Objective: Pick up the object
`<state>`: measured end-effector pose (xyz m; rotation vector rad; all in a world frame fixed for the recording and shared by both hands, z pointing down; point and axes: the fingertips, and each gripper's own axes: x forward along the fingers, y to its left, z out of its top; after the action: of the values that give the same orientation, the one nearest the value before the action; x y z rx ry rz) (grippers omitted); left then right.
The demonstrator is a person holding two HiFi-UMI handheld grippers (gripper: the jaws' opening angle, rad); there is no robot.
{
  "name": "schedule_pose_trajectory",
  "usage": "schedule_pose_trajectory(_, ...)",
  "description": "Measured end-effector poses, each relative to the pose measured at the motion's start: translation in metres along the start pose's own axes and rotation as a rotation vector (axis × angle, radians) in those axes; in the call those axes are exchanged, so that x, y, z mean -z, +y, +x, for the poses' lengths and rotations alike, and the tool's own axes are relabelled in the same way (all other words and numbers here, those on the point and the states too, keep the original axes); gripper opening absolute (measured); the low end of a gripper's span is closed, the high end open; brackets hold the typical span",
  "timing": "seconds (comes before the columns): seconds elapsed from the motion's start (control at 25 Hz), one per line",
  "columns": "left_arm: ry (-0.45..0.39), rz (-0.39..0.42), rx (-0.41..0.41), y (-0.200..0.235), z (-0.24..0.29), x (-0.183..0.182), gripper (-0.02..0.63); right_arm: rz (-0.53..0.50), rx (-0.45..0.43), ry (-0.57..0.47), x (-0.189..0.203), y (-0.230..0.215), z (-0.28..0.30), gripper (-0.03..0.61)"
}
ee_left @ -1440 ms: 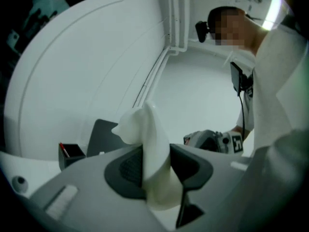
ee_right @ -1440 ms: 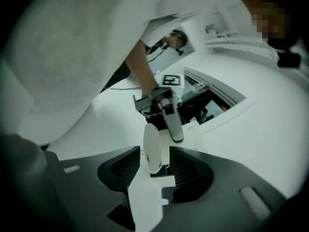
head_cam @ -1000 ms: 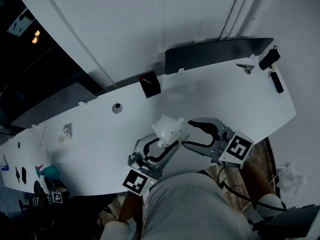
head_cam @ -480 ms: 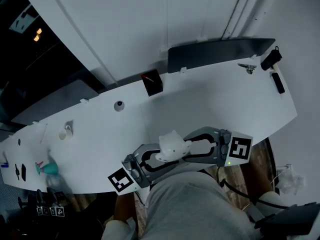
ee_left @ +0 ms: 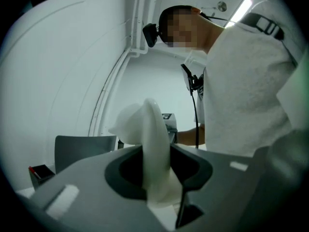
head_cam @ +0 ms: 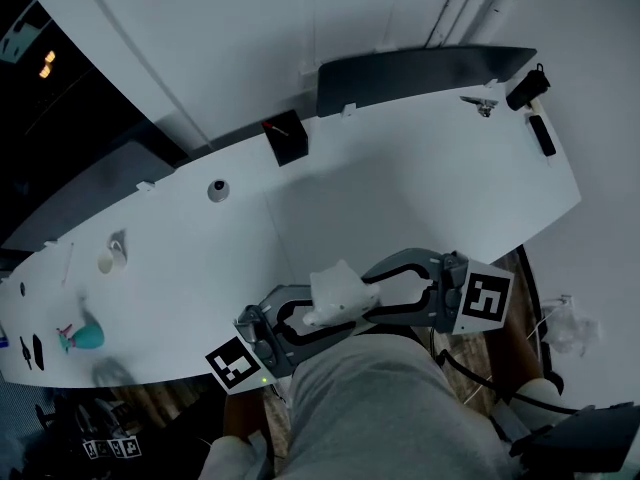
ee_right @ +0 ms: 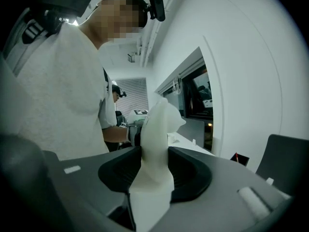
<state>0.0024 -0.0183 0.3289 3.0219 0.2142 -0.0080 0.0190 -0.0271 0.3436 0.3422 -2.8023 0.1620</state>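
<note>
A white, lumpy moulded object (head_cam: 335, 290) hangs over the table's near edge, close to the person's body, held between both grippers. My left gripper (head_cam: 328, 316) comes at it from the lower left and is shut on its lower part. From the right, my right gripper (head_cam: 368, 298) has its jaws closed on the other side. In the left gripper view the white object (ee_left: 152, 144) stands upright, pinched between the grey jaws of the left gripper (ee_left: 157, 178). The right gripper view shows the object (ee_right: 157, 139) pinched the same way by the right gripper (ee_right: 152, 178).
The long white table (head_cam: 400, 198) carries a black box with a red stick (head_cam: 284, 140), a small round knob (head_cam: 218, 190), a white cup (head_cam: 110, 258), a teal item (head_cam: 85, 336) and dark tools (head_cam: 540, 133) at the far right. A dark panel (head_cam: 420, 68) lines the back edge.
The right gripper stood open beside the object and has closed on it. Both grippers and the object have shifted toward the person, over the table's near edge.
</note>
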Motion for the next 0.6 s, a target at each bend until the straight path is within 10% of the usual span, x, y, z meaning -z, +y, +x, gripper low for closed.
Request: schedule_pose_trajectory(0.6,0.056,0.041,0.111,-0.089,0.041,0.014,0.135,0.051,0.090,0.024,0.034,0.084,-0.040,0.194)
